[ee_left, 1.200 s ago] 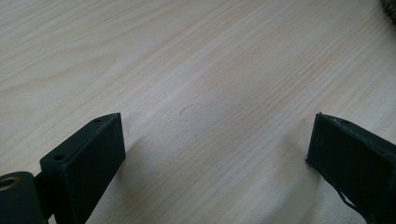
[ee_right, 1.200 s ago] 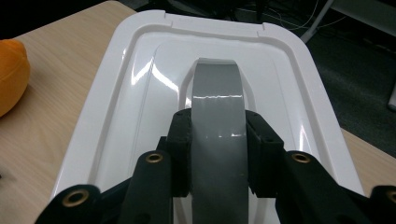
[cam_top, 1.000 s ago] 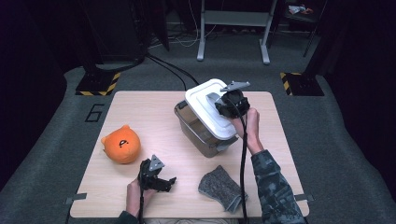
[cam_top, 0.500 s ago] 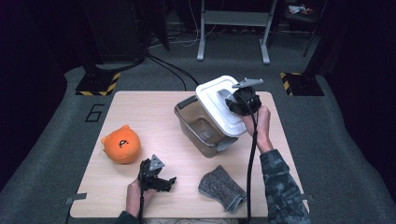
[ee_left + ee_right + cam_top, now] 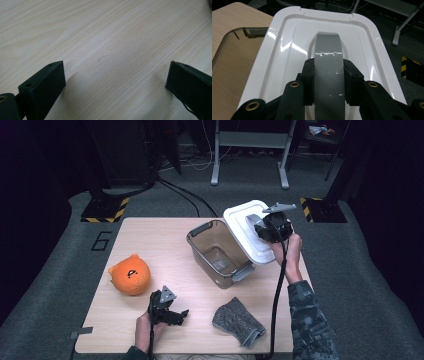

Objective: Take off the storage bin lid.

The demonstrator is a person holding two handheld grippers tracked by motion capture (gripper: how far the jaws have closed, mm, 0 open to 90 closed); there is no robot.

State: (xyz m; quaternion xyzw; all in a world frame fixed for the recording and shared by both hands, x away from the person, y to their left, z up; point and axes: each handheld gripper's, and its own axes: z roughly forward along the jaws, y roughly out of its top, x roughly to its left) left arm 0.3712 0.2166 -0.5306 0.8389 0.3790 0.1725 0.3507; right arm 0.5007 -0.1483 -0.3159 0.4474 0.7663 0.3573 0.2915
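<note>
High view: clear bin sits mid-surface, uncovered. White lid is tilted up off the bin's right rim, its lower edge near that rim, held by the right hand-held gripper just right of the bin. Left hand-held gripper rests low on the surface, in front and left of the bin, jaws apart, nothing in them. Orange plush lies well left of the bin; grey glove lies in front of the bin, near the surface's front edge.

Left gripper view: bare wood surface between wide-spread jaws of the left hand-held gripper; touches nothing.

Right gripper view: adds the grip detail. Right hand-held gripper is clamped on the lid's grey tape handle, one jaw each side. Lid fills the middle; bin rim and latch show to its left.
</note>
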